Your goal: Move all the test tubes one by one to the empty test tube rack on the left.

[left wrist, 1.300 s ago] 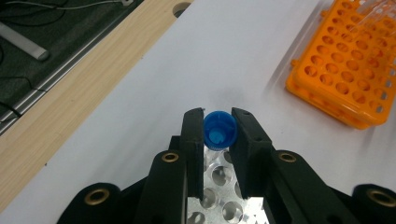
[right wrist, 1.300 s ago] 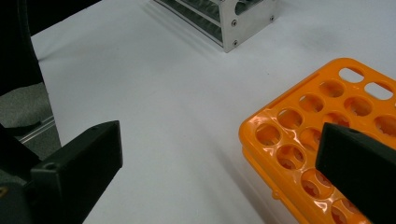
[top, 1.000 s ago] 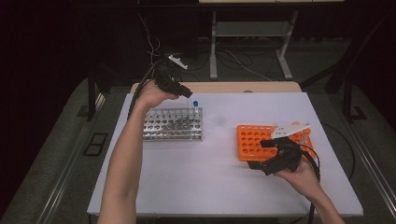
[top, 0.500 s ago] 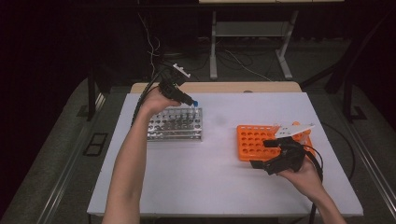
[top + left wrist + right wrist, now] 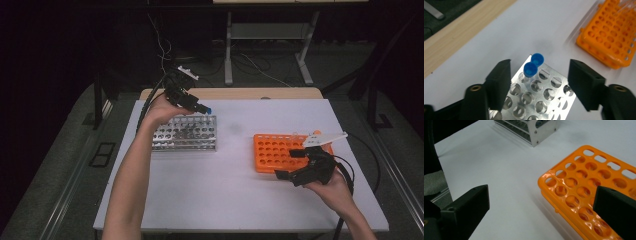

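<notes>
The left tool (image 5: 199, 106) hovers over the far right corner of the metal rack (image 5: 185, 133), which stands on the left half of the white tabletop (image 5: 235, 200). Its jaws have just been opening and now stand released, well apart on either side of two blue-capped tubes (image 5: 530, 69) that sit upright in neighbouring corner holes of the metal rack (image 5: 541, 97); neither pad touches a cap. In the high view a blue cap (image 5: 208, 110) shows just beside the tool's tip. The right tool (image 5: 290, 162) rests low at the near right edge of the orange rack (image 5: 280, 150), which lies on the right half of the tabletop, well apart from the metal one. Its jaws are spread wide with nothing between them, one over bare tabletop, the other over the orange rack (image 5: 584, 185), whose visible holes hold nothing.
</notes>
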### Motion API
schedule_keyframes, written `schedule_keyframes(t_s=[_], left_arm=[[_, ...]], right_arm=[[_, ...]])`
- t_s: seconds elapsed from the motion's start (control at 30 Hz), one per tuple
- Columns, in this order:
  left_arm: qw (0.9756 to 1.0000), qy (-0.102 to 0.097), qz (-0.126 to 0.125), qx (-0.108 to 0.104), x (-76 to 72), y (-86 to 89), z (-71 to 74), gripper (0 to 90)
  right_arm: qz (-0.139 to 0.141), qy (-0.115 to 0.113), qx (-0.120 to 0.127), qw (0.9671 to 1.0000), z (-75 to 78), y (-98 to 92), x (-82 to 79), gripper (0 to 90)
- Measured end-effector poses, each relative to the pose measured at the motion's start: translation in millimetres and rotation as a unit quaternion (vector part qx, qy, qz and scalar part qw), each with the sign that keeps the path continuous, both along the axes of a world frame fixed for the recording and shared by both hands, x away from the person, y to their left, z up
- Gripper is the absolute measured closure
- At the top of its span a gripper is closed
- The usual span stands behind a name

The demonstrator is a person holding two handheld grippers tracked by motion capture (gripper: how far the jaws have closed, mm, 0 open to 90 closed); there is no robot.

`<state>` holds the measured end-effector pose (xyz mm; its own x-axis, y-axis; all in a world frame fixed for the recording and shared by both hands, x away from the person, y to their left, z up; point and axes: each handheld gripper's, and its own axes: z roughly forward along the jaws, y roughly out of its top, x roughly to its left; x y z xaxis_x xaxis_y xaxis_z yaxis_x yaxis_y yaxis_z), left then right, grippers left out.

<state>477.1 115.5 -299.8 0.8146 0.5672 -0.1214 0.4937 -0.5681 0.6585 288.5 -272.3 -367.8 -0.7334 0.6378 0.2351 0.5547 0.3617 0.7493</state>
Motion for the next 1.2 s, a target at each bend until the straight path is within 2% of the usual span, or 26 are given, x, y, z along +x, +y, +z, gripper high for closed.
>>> schedule_keyframes(t_s=[0.27,0.37,0.7,0.97,1.03,1.13,1.17,1.2], left_arm=[[0.9997,-0.006,0.009,-0.023,-17.9,8.0,8.0,11.6],[0.9997,-0.004,0.011,-0.024,-23.4,8.9,10.2,0.0],[0.9991,-0.035,-0.003,-0.025,-48.5,8.5,18.8,0.0],[0.9981,-0.051,-0.027,-0.023,-67.3,0.8,17.7,0.0],[0.9978,-0.053,-0.035,-0.020,-71.1,-1.2,17.1,0.0],[0.9973,-0.055,-0.045,-0.017,-76.9,-4.6,16.6,0.0],[0.9971,-0.056,-0.048,-0.016,-78.5,-5.8,16.5,0.0],[0.9970,-0.057,-0.051,-0.017,-80.0,-7.1,16.4,0.0]], right_arm=[[-0.020,0.004,-0.011,0.9997,0.4,-18.9,-9.1,0.2],[-0.029,0.005,-0.015,0.9995,0.9,-25.7,-11.6,0.2],[-0.051,0.009,-0.040,0.9979,-0.6,-43.1,-14.4,0.2],[-0.081,0.009,-0.065,0.9946,-4.8,-51.2,-4.4,0.3],[-0.088,0.006,-0.072,0.9935,-6.7,-52.5,-1.0,6.8],[-0.097,0.007,-0.081,0.9919,-9.6,-54.0,4.2,9.1],[-0.100,0.006,-0.082,0.9916,-10.3,-54.6,5.6,17.1],[-0.103,0.006,-0.082,0.9913,-10.9,-55.2,6.9,17.7]])
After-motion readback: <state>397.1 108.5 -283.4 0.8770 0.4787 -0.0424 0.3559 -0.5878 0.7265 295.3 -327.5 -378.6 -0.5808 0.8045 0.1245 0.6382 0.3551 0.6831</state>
